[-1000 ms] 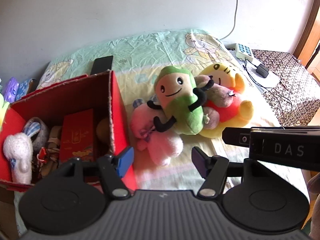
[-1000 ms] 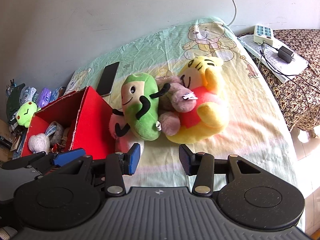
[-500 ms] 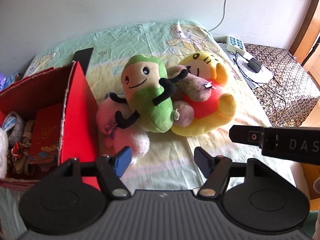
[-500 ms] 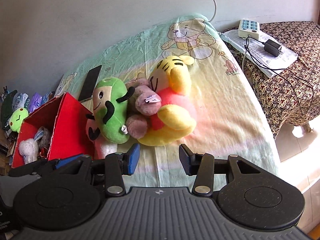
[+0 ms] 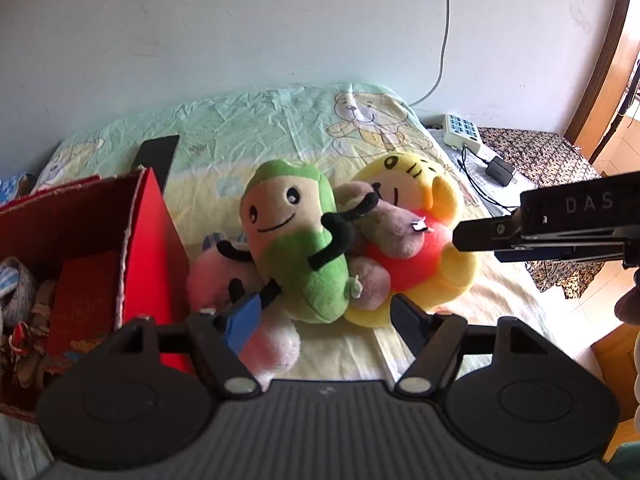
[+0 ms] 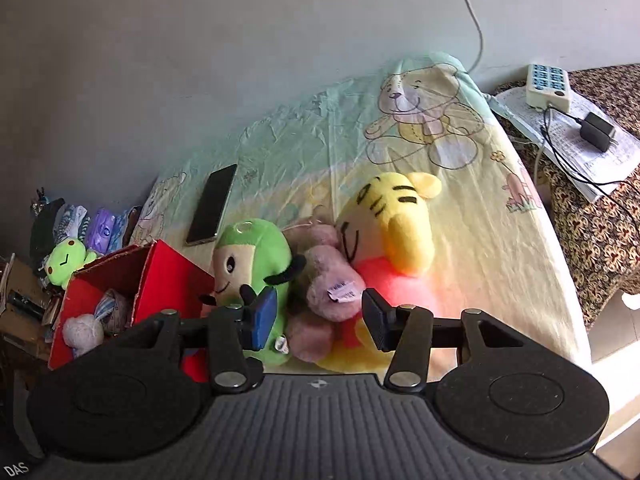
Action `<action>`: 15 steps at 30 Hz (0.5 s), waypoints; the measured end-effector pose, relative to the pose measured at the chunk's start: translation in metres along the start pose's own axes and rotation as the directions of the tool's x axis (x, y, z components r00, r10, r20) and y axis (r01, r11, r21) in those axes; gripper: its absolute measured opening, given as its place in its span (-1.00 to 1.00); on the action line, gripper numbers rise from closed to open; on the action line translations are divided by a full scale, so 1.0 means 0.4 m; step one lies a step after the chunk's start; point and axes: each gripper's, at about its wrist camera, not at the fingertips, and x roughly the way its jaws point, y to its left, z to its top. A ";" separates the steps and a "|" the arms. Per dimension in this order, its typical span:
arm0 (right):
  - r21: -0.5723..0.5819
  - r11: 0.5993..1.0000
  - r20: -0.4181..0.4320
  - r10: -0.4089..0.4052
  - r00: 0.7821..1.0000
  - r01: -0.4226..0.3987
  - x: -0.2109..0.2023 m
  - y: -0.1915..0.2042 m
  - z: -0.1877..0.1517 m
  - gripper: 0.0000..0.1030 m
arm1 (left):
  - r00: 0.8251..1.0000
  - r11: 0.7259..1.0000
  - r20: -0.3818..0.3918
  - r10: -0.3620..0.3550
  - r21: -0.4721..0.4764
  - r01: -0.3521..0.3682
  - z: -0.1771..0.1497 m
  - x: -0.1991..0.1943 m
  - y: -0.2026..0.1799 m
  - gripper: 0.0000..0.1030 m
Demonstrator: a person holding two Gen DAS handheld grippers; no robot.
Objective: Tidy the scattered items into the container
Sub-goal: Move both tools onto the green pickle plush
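Note:
A pile of plush toys lies on the bed: a green one [image 5: 296, 248] [image 6: 248, 264], a yellow-and-red tiger [image 5: 420, 240] [image 6: 396, 236], a mauve one [image 5: 384, 232] [image 6: 320, 280] and a pink one [image 5: 224, 284]. A red box [image 5: 148, 248] [image 6: 160, 280] with several items inside stands to their left. My left gripper [image 5: 324, 320] is open and empty, just in front of the green and pink toys. My right gripper [image 6: 320, 316] is open and empty, close above the mauve toy; its side shows in the left wrist view [image 5: 560, 224].
A black phone [image 6: 212, 204] [image 5: 156, 156] lies on the bedsheet behind the box. A power strip [image 6: 548, 84], charger [image 6: 596, 132] and papers sit on the patterned stand to the right. A green frog toy [image 6: 64, 260] and clutter lie left of the bed.
Both grippers have moved forward and right toward the toy pile. The right gripper now hangs over the mauve toy. Both stay open.

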 end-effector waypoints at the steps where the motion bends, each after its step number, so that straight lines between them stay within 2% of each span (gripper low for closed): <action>1: -0.016 1.000 -0.005 0.022 1.000 -0.022 0.012 0.012 0.011 0.02 | 1.000 1.000 0.004 -0.017 -0.009 0.017 0.007 0.008 0.008 0.43; 4: -0.084 0.994 -0.043 0.066 0.997 -0.070 0.071 0.055 0.034 0.20 | 0.999 0.999 0.014 -0.037 -0.016 0.037 0.023 0.031 0.021 0.44; 10: -0.125 0.989 -0.064 0.071 0.995 -0.078 0.164 0.075 0.059 0.22 | 0.998 0.997 0.014 -0.058 -0.050 0.058 0.039 0.082 0.052 0.59; 15: -0.150 0.983 -0.097 0.089 0.991 -0.103 0.214 0.082 0.062 0.28 | 0.995 0.991 0.004 -0.100 -0.087 0.100 0.057 0.126 0.084 0.59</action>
